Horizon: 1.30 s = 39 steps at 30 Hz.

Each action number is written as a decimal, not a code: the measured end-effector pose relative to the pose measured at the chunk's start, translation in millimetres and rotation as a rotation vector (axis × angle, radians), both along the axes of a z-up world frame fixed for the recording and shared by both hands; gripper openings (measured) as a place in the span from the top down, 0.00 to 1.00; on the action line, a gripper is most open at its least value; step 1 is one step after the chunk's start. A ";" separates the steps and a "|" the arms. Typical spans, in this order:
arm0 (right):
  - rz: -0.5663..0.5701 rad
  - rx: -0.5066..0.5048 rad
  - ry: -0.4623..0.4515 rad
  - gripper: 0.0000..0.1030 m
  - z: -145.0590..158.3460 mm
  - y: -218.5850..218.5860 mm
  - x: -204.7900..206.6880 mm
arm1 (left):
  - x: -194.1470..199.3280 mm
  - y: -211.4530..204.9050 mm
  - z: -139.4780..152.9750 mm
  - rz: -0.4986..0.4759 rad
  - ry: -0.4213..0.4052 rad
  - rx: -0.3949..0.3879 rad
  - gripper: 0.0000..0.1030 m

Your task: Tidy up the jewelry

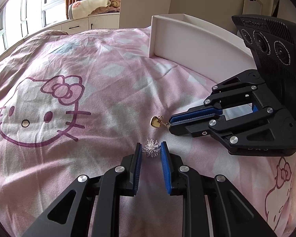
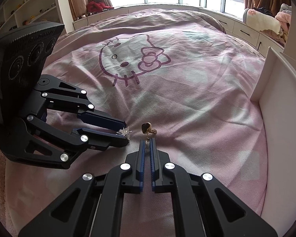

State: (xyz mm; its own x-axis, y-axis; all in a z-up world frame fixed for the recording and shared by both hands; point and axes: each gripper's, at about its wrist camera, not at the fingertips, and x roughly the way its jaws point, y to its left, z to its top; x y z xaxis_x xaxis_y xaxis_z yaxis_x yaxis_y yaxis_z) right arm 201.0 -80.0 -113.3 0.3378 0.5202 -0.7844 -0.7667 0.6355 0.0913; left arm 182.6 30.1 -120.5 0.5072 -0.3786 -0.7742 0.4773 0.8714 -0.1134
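Observation:
A silver spiky ornament (image 1: 152, 149) lies on the pink bedspread (image 1: 108, 79), and my left gripper (image 1: 151, 145) is shut on it, a blue pad pressing each side. In the right wrist view the same silver spiky ornament (image 2: 124, 132) shows between the tips of the left gripper (image 2: 126, 132). A gold heart earring (image 1: 155, 122) lies just beyond it. My right gripper (image 1: 170, 124) is shut on its dangling end. In the right wrist view the gold heart earring (image 2: 148, 128) sticks out past the right gripper (image 2: 147, 140), whose pads pinch a small pearl drop (image 2: 147, 143).
A white open box (image 1: 187, 39) stands on the bed behind the right gripper; in the right wrist view the white open box (image 2: 276, 98) is at the right edge. A large cat-face print (image 1: 41, 110) covers the spread. Windows and low cabinets ring the bed.

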 end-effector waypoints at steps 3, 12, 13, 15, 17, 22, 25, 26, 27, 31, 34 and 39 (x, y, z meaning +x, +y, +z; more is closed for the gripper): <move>-0.020 0.007 -0.005 0.95 8.0 -8.4 -3.6 | -6.8 -1.3 5.6 0.004 -0.007 0.021 0.77; -0.054 0.032 -0.058 0.95 41.8 -29.0 -26.9 | -28.1 6.1 37.0 0.049 -0.036 0.005 0.77; -0.060 0.033 -0.060 0.95 44.4 -31.2 -29.4 | -31.0 6.1 40.4 0.053 -0.043 0.010 0.77; -0.080 0.035 -0.041 0.92 46.1 -35.2 -32.0 | -36.2 5.5 44.4 0.054 -0.049 0.021 0.77; -0.111 0.023 -0.038 0.66 45.0 -37.0 -33.5 | -40.5 4.6 46.0 0.055 -0.055 0.044 0.77; -0.148 0.010 -0.066 0.53 39.5 -33.5 -35.6 | -42.2 10.6 46.1 0.092 -0.063 0.076 0.77; -0.153 -0.007 -0.062 0.53 31.6 -25.4 -32.8 | -39.7 16.5 42.7 0.107 -0.058 0.074 0.77; -0.153 -0.011 -0.061 0.53 28.7 -22.5 -31.6 | -38.2 18.2 40.6 0.110 -0.055 0.077 0.77; -0.150 -0.018 -0.062 0.53 25.1 -18.9 -30.2 | -36.7 19.6 37.9 0.114 -0.050 0.079 0.77; -0.152 -0.049 -0.051 0.55 10.8 -7.5 -20.5 | -29.5 22.7 25.2 0.122 -0.024 0.081 0.77; -0.163 -0.057 -0.037 0.63 0.2 -5.0 -13.2 | -25.3 24.1 18.7 0.126 -0.015 0.077 0.77; -0.157 -0.043 -0.025 0.82 -5.1 -4.1 -7.8 | -19.8 24.2 12.3 0.125 -0.014 0.074 0.77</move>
